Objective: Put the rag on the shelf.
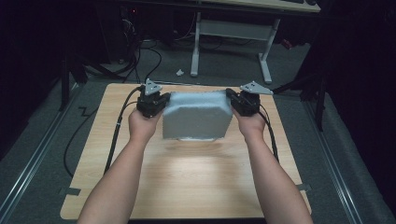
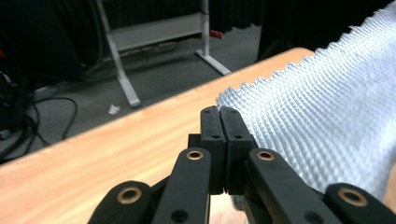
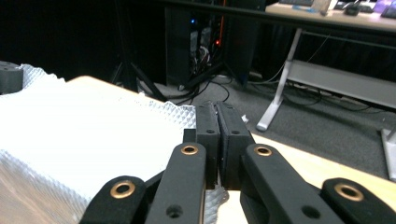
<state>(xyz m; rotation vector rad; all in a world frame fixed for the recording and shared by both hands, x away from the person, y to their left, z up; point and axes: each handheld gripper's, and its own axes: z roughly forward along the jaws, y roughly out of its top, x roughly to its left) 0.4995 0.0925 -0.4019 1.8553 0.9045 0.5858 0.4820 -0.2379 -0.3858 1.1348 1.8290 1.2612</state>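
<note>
A pale grey-white textured cloth [image 1: 197, 115] hangs stretched between my two grippers above the wooden table [image 1: 187, 177]. My left gripper [image 1: 153, 103] is shut on the cloth's left top corner; in the left gripper view its jaws [image 2: 219, 122] pinch the cloth's zigzag edge [image 2: 317, 116]. My right gripper [image 1: 243, 101] is shut on the right top corner; in the right gripper view the jaws [image 3: 217, 122] clamp the cloth [image 3: 84, 144], which spreads off to the left. The cloth's lower edge hangs just above the tabletop.
A white-legged desk [image 1: 231, 35] stands beyond the table's far edge, with cables [image 1: 140, 56] on the grey floor. Metal rails [image 1: 32, 158] run along the floor on both sides. Black cables [image 1: 116, 135] trail from the grippers over the table.
</note>
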